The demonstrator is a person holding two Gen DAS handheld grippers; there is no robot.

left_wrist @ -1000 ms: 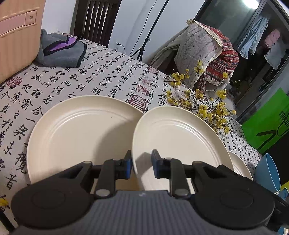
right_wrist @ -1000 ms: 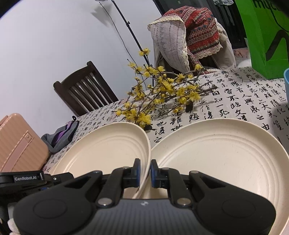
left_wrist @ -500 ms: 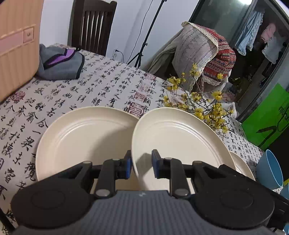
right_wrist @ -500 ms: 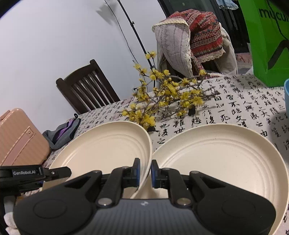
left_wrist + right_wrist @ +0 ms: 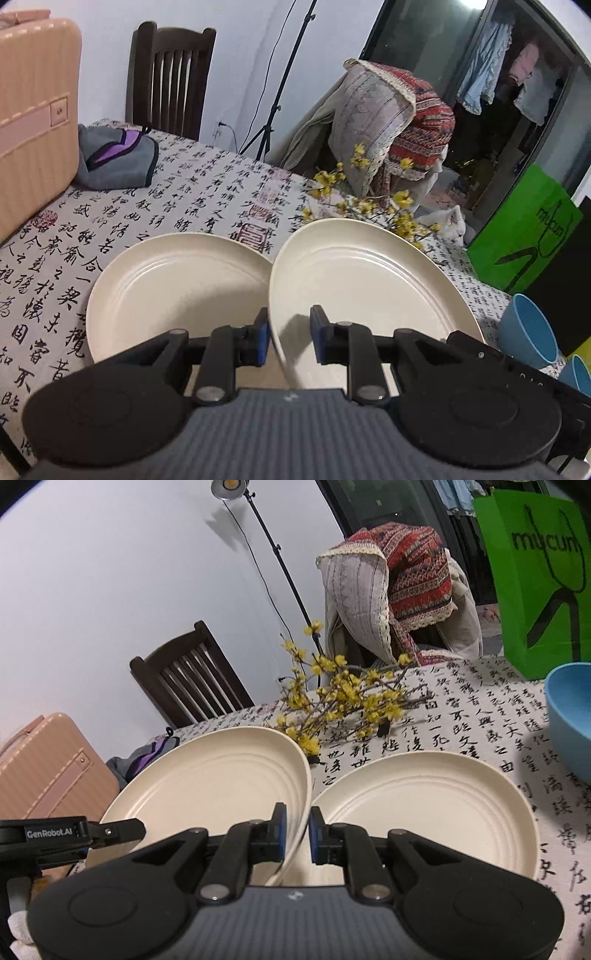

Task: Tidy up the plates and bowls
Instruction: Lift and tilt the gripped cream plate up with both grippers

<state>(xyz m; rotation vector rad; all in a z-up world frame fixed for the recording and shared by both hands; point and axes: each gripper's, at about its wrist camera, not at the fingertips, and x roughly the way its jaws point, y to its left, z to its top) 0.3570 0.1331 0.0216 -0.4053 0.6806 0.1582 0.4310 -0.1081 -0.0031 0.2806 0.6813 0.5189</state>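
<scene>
Both grippers grasp the same raised cream round ridged plate (image 5: 362,280): the left gripper (image 5: 288,336) has the plate's near rim between its blue pads, and the right gripper (image 5: 295,829) is clenched on the rim at the plate's other side, so the plate hangs tilted above the worktop (image 5: 177,192), a table under a white cloth printed with black calligraphy. In the left wrist view a second cream round ridged plate (image 5: 173,288) lies flat on the cloth to the left of the held one, its right edge hidden behind the lifted rim. In the right wrist view a third cream round ridged plate (image 5: 428,808) lies flat to the right of the held plate. A pink ribbed hard-shell suitcase (image 5: 33,118) stands at the worktop's far left edge, with a grey and purple folded fabric pouch (image 5: 114,162) beside it. A bright green paper bag with black lettering (image 5: 535,579) stands on the far right, and a dark wooden slat-back chair (image 5: 166,77) stands at the far side of the table. A light blue plastic bowl (image 5: 569,716) rests on the cloth near the flat right-hand plate. A spray of thin branches with small yellow blossoms (image 5: 340,698) lies on the cloth just behind the plates.
</scene>
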